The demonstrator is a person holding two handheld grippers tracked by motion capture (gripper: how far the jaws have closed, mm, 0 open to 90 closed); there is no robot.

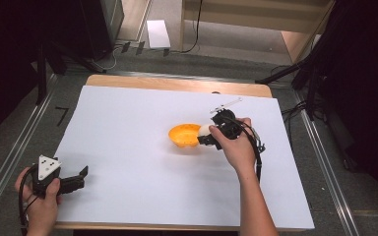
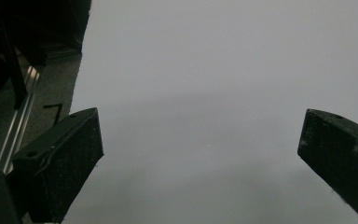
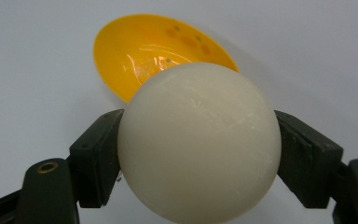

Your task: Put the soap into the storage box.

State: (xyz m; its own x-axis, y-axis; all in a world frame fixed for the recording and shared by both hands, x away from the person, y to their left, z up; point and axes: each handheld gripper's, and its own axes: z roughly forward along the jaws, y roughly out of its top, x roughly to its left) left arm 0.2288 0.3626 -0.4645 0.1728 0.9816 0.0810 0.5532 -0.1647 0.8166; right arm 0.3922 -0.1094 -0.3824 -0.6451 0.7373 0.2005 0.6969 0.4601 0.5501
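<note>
R gripper (image 1: 205, 133) has its jaws clamped on a white ball (image 3: 199, 142), one jaw on each side; ball sits at the right rim of the orange bowl (image 1: 184, 135), w/ the bowl just beyond it in the right gripper view. Bowl rests mid-surface on the white sheet (image 1: 142, 162), its open side tipped toward the ball. L gripper (image 1: 81, 176) is well apart at the near-left corner of the sheet, jaws wide w/ nothing between them, bare sheet below.
</note>
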